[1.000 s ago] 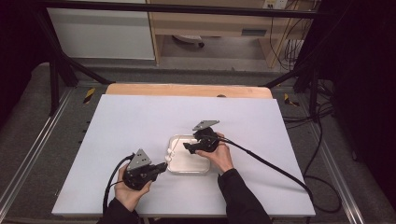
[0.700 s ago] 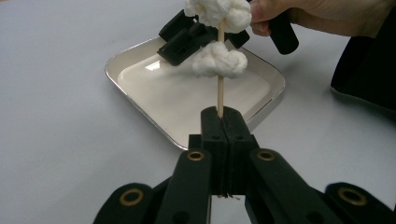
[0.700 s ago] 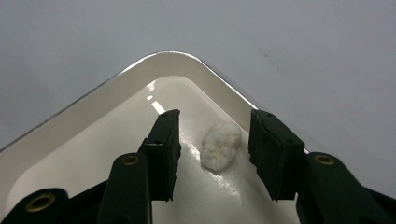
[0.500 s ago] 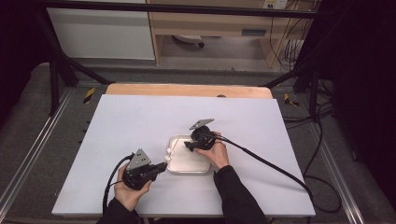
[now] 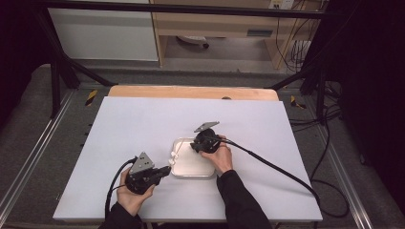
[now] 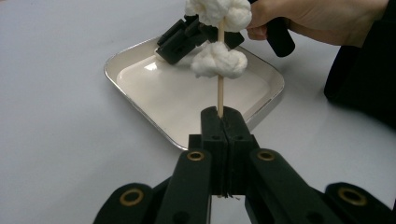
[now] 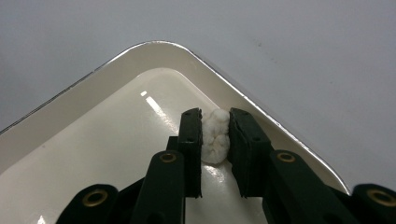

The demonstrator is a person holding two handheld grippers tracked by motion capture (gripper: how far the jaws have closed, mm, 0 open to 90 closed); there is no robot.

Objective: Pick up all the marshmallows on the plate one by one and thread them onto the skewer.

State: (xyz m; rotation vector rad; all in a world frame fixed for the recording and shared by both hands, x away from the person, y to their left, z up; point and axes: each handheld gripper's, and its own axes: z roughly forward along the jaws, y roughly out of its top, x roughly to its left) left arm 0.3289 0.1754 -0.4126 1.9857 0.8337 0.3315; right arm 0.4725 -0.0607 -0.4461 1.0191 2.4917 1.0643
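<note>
Right claw (image 7: 215,135) has just been closing onto a white ball (image 7: 215,135) in the tray (image 7: 154,51); left claw (image 6: 223,122) grips the skewer (image 6: 220,88), upright beyond its tips

White table (image 5: 143,124), shallow white tray (image 5: 191,164) lying on it

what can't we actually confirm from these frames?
- Left gripper view: the thin wooden skewer runs off the top edge; its upper white fluffy lump is cut off, and its tip is unseen.
- Right gripper view: the small white fluffy piece sits between the right gripper pads; its underside is hidden, so contact with the white square tray is unclear.
- High view: skewer and lumps too small to count.
</note>
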